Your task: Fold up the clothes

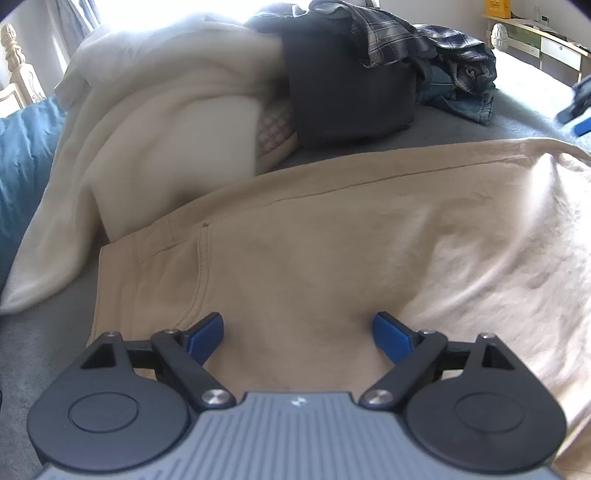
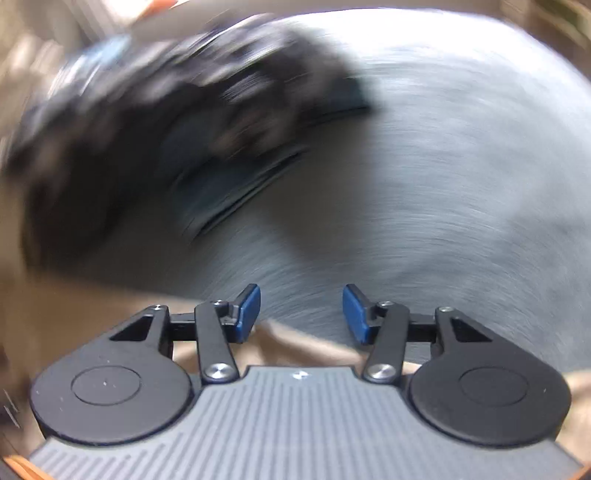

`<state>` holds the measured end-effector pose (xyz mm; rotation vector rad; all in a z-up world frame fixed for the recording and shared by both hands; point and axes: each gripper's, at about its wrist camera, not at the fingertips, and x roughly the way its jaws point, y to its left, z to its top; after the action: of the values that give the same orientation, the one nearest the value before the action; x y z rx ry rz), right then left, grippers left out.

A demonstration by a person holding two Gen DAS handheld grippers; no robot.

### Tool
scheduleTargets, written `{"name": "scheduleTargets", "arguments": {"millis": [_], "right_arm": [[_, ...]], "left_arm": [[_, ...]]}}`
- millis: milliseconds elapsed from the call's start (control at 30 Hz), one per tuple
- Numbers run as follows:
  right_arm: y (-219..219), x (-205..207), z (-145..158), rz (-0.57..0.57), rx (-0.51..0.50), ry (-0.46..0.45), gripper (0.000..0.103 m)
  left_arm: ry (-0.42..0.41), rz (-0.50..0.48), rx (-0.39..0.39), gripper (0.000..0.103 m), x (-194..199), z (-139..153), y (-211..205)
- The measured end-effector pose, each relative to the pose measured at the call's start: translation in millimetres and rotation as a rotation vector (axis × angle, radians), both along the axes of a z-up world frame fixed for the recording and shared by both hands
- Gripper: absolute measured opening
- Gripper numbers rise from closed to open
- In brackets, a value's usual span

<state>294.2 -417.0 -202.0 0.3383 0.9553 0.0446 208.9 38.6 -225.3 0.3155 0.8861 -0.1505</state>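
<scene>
Tan trousers (image 1: 314, 236) lie spread flat across the grey bed cover, waistband and pocket seam to the left. My left gripper (image 1: 297, 338) is open and empty, just above the trousers near the pocket. My right gripper (image 2: 301, 312) is open and empty; its view is heavily blurred by motion. A tan fabric edge (image 2: 291, 343) shows just below its fingers, over the grey cover (image 2: 443, 184). The right gripper's dark shape shows blurred at the far right of the left wrist view (image 1: 580, 107).
A cream blanket (image 1: 129, 140) is heaped at the left. A dark bag (image 1: 351, 92) with plaid shirts (image 1: 406, 33) and jeans (image 1: 465, 99) stands behind the trousers. A teal pillow (image 1: 22, 162) lies far left. The dark clothes pile (image 2: 147, 129) is blurred in the right wrist view.
</scene>
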Motion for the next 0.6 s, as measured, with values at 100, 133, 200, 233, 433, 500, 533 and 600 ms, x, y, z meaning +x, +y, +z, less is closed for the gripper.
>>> {"name": "scheduleTargets", "arguments": {"millis": [100,133,200,233,433,500,533,600], "right_arm": [[-69.0,-29.8,22.1,-0.229,0.124,-0.038,0.05],[-90.9,-41.4,28.9,-0.295,0.152,-0.054,0.052],[-134.4,-73.9,39.0,-0.417,0.161,-0.079,0.054],[-154.1,-90.4,43.5,-0.471,0.153,-0.079,0.054],[-244.9,-171.7,47.6,-0.66,0.152,0.005,0.055],[-254.2,-185.4,40.1,-0.655,0.141,0.04,0.055],[-255.7,-188.4,33.6,-0.644,0.138,0.059,0.055],[-254.0,-187.5,20.2,-0.617,0.116,0.087,0.055]], "left_arm": [[-0.013,0.014,0.003,0.09,-0.4,4.4,-0.7],[-0.02,0.021,0.005,0.089,-0.6,6.5,-0.9],[-0.033,0.035,0.003,0.089,-1.3,11.4,-1.6],[-0.039,0.039,-0.001,0.089,-1.8,13.9,-2.0],[-0.041,0.018,0.015,0.089,-6.8,20.2,-14.5],[-0.037,0.012,0.028,0.089,-9.5,20.8,-20.4],[-0.035,0.008,0.032,0.089,-11.1,20.7,-23.1],[-0.03,-0.002,0.045,0.089,-13.7,20.7,-28.5]]}}
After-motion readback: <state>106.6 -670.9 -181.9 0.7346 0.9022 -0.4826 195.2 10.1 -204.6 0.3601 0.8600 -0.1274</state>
